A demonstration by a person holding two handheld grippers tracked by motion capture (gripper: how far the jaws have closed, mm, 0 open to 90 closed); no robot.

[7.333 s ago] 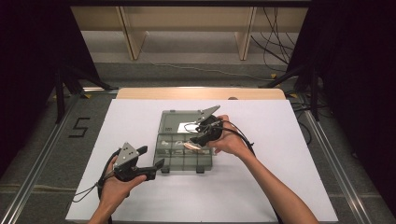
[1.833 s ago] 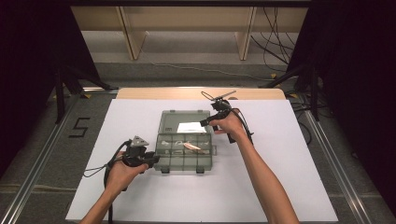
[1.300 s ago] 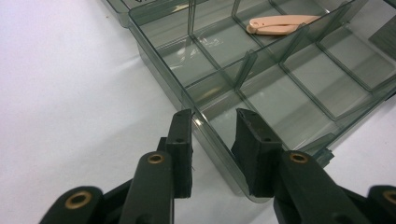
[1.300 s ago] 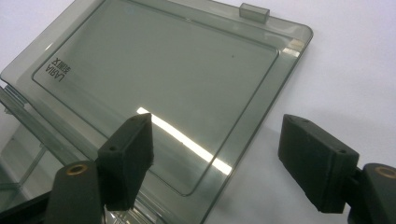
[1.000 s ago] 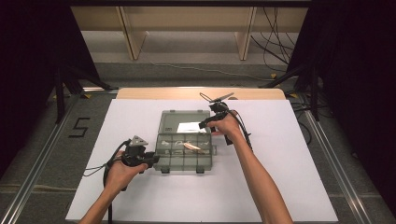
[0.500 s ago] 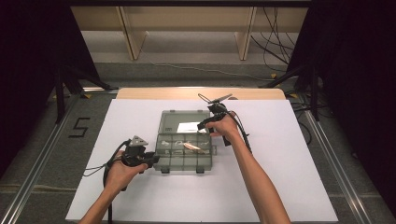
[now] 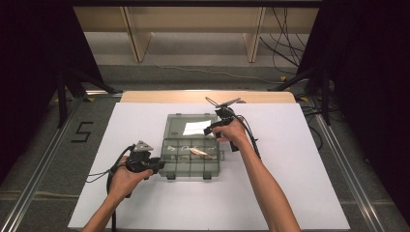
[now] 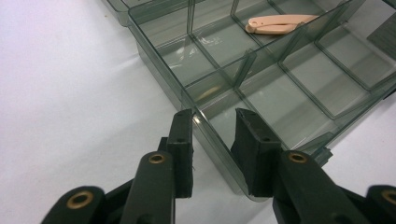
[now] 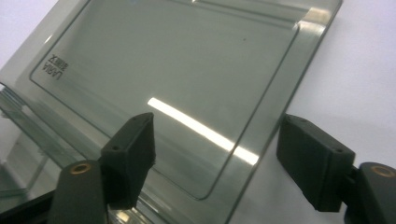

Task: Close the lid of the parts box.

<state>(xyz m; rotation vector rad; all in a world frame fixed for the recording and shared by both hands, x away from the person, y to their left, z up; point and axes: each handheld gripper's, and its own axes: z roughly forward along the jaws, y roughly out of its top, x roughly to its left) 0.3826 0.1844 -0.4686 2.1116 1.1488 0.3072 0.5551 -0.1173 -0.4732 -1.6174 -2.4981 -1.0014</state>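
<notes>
A clear grey compartment box (image 7: pixel 187 162) lies open on the white table, its lid (image 7: pixel 179 126) folded back flat on the far side. A pale pink clip-like item (image 7: pixel 199 152) lies in one middle compartment, and the left gripper view has it (image 8: pixel 275 24) at the top. My left gripper (image 7: pixel 161 166) is at the box's near left corner, its jaws closed either side of the box wall (image 8: pixel 219 154). My right gripper (image 7: pixel 209 130) stands open at the lid's right edge. One jaw is over the lid (image 9: pixel 187 70), the other over the bare table.
A white sheet (image 7: pixel 300 164) covers the table, with a wooden strip (image 7: pixel 208 96) along its far edge. The lid carries a white label (image 7: pixel 197 127). Cables (image 7: pixel 285 53) and shelf legs stand on the floor beyond. A "5" mark (image 7: pixel 81 131) is on the floor at left.
My right gripper has left the compartments and gone back to the lid's right edge. My left gripper has come up to the box's near left corner and closed on its wall.
</notes>
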